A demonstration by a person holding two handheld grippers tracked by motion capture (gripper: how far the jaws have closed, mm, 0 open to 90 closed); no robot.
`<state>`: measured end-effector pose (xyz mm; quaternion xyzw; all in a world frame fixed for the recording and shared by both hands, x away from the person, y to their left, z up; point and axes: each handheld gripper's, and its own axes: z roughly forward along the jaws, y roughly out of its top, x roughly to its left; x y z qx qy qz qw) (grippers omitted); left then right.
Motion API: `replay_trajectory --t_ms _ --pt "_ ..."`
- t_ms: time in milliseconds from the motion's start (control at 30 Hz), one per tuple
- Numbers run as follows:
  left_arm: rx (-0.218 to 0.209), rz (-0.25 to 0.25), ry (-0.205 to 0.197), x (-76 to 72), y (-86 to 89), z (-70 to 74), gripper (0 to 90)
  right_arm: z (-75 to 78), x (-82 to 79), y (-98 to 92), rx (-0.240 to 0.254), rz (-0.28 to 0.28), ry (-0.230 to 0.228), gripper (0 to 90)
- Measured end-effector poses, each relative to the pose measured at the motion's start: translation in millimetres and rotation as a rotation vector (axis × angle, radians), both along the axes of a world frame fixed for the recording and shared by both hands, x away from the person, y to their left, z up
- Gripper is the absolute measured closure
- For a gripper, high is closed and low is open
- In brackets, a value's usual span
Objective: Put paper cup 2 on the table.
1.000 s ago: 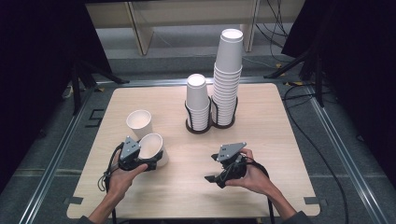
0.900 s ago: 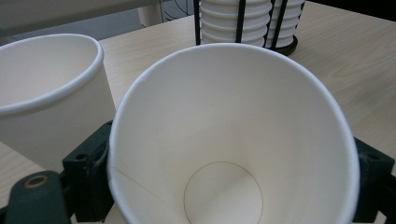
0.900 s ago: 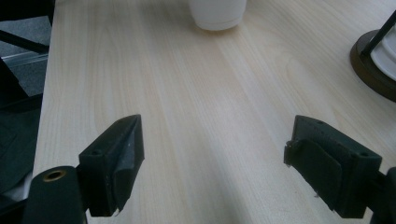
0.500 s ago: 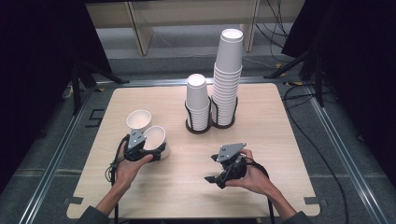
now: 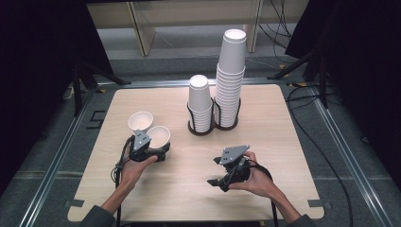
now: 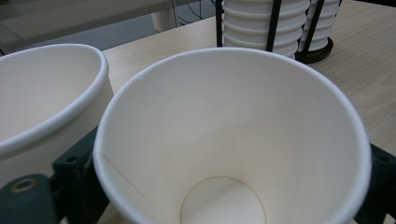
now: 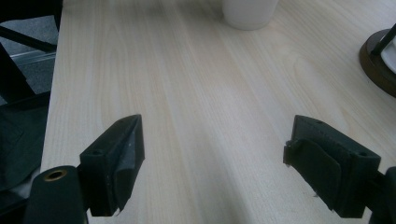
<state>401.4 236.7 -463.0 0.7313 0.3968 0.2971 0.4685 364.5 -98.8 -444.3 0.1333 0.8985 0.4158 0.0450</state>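
Cup (image 5: 159,136) sat pinched in the left gripper (image 5: 150,150), touching the 2nd cup (image 5: 140,121) at its 10 o'clock; it could've tipped that one. Right gripper (image 5: 222,174) was spread, idle.

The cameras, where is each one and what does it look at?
High view: above the table, looking forward and down; both forearms, left gripper and right gripper show.
Left gripper view: on the left gripper, looking into the held cup; black jaws flank it.
Right gripper view: on the right gripper, looking along bare table; jaws apart.
Shared: both gripper views catch the cup rack.
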Motion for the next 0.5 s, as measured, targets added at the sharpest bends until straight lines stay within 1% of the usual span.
replay_trajectory --t_ms 33,67,167,200,233,333,367,400,433,467,500 --pt "0.001 0.001 -0.003 0.0 0.6 -0.2 10.8 -0.1 0.1 -0.2 -0.002 -0.001 -0.001 19.3" --pt "0.013 0.008 0.002 -1.1 1.1 0.4 10.8 -0.2 0.1 -0.4 -0.002 -0.002 -0.001 19.3" --pt "0.012 -0.001 -0.003 -1.2 1.6 -1.5 11.0 0.0 -0.7 -0.9 0.002 -0.007 0.006 19.4" --pt "0.020 -0.004 -0.007 -1.2 2.2 -2.5 10.8 0.0 -0.4 -1.0 0.003 0.002 0.001 19.4" --pt "0.036 -0.006 0.002 -1.6 2.7 -3.2 10.9 0.3 -0.8 -1.3 0.002 0.005 0.001 19.4" --pt "0.054 -0.010 0.003 -2.7 2.6 -6.5 11.3 0.1 -0.7 -2.0 0.000 0.008 -0.009 19.5" --pt "0.051 -0.012 0.000 -3.1 2.9 -7.3 12.0 -0.1 -0.8 -2.2 -0.002 0.006 -0.006 19.6" --pt "0.059 0.000 0.009 -4.9 3.9 -6.7 11.9 -0.8 -1.3 -2.0 0.001 0.004 0.002 19.7" --pt "0.052 0.001 0.003 -5.0 4.7 -7.0 11.9 -0.9 -1.5 -2.2 0.001 0.005 0.003 20.0" --pt "0.057 0.003 0.010 -6.3 6.0 -6.7 11.9 -0.9 -2.2 -2.6 -0.001 0.001 0.008 20.1" --pt "0.061 0.014 0.016 -8.2 7.0 -7.0 12.0 -1.0 -1.9 -2.9 -0.003 0.006 0.002 20.1"
